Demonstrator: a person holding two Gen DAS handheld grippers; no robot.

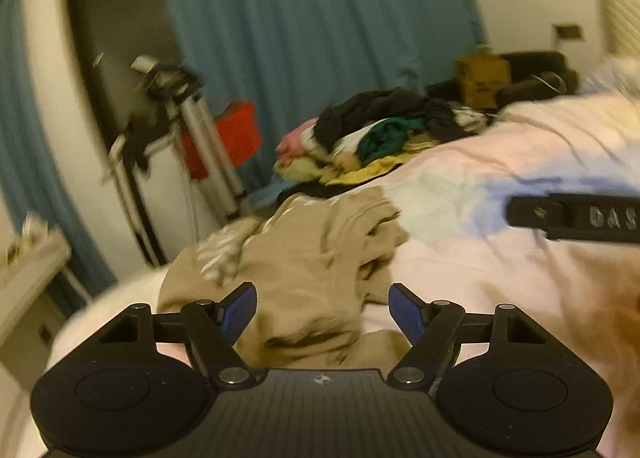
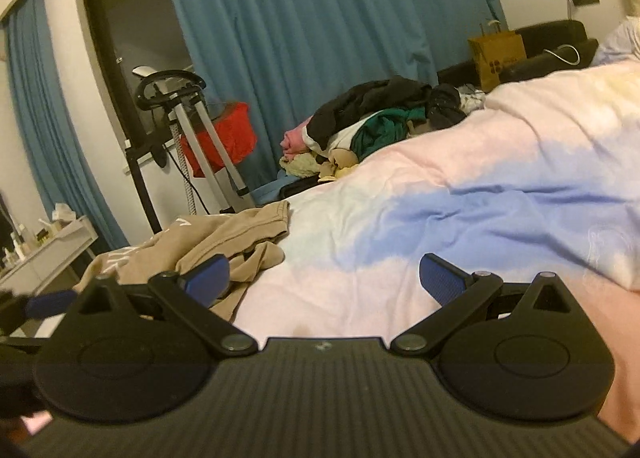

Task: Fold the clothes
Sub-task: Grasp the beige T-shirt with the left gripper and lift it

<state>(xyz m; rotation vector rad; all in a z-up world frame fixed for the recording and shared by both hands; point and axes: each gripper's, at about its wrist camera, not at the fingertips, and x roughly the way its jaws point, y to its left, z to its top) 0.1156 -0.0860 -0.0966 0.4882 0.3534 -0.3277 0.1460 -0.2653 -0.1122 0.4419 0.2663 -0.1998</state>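
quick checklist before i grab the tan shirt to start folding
1. Left gripper open: ok, jaws wide.
2. Right gripper open: ok, holds nothing.
3. Tan garment ahead of left gripper: ok, just past its fingers.
4. Garment flat: not ok, crumpled in a heap.
5. Free bedspread beside it for spreading: ok.
6. Separate from the clothes pile: ok, pile lies farther back.
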